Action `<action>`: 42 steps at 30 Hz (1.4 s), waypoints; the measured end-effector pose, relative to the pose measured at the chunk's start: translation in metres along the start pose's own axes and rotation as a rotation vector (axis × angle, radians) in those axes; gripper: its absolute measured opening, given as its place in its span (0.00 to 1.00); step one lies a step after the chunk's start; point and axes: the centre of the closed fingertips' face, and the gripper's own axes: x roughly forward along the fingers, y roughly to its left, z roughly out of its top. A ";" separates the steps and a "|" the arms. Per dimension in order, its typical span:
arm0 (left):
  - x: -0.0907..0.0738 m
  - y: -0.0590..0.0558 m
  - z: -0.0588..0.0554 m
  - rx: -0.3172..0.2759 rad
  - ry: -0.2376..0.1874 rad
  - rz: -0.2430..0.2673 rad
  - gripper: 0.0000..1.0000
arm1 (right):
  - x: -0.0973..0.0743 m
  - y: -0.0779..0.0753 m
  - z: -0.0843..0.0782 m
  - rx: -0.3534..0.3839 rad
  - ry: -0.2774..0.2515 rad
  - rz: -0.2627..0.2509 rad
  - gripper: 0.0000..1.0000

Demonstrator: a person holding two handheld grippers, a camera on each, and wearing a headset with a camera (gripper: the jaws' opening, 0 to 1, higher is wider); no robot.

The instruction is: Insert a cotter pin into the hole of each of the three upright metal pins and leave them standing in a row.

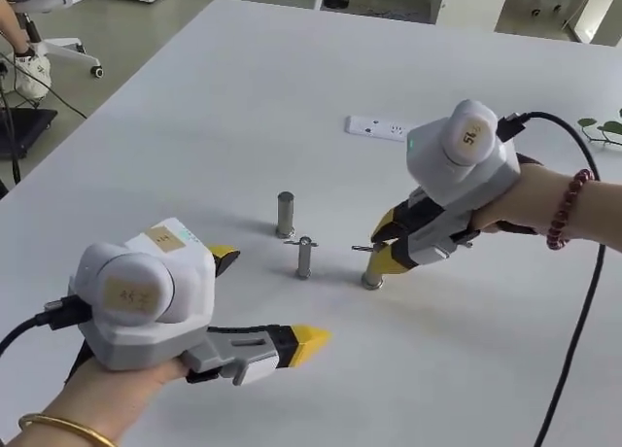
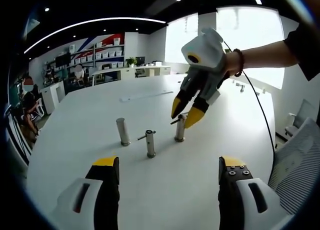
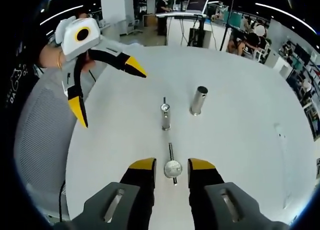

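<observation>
Geometry: found right tongs [image 3: 172, 165] slightly apart astride end upright pin [image 2: 180, 130] on desk [image 1: 243, 97], cotter pin [image 3: 170, 151] at its hole, lying along tongs' axis; found left tongs [image 2: 168, 162] wide apart, empty, well off

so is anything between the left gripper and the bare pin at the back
Nothing visible. Bare table lies between the open left gripper and the bare pin. The middle pin, already cottered, stands off to the side of that line.
</observation>
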 end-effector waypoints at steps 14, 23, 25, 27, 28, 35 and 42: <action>-0.002 0.002 0.003 0.002 -0.010 0.014 0.83 | 0.017 -0.022 0.039 0.316 -0.220 -0.061 0.27; -0.003 0.003 0.002 0.004 -0.002 0.018 0.82 | 0.031 -0.039 0.061 0.371 -0.289 -0.114 0.26; -0.003 0.003 0.002 0.003 -0.003 0.019 0.82 | 0.036 -0.043 0.066 0.387 -0.305 -0.138 0.26; -0.003 0.003 0.002 0.002 -0.001 0.019 0.82 | 0.043 -0.047 0.068 0.392 -0.313 -0.149 0.27; -0.003 0.003 0.001 0.002 0.001 0.018 0.82 | 0.046 -0.048 0.071 0.390 -0.321 -0.159 0.27; -0.003 0.005 0.002 -0.008 -0.008 0.023 0.81 | 0.065 -0.060 0.083 0.368 -0.340 -0.205 0.24; -0.003 0.007 0.002 -0.017 -0.010 0.027 0.80 | 0.078 -0.071 0.082 0.349 -0.313 -0.259 0.21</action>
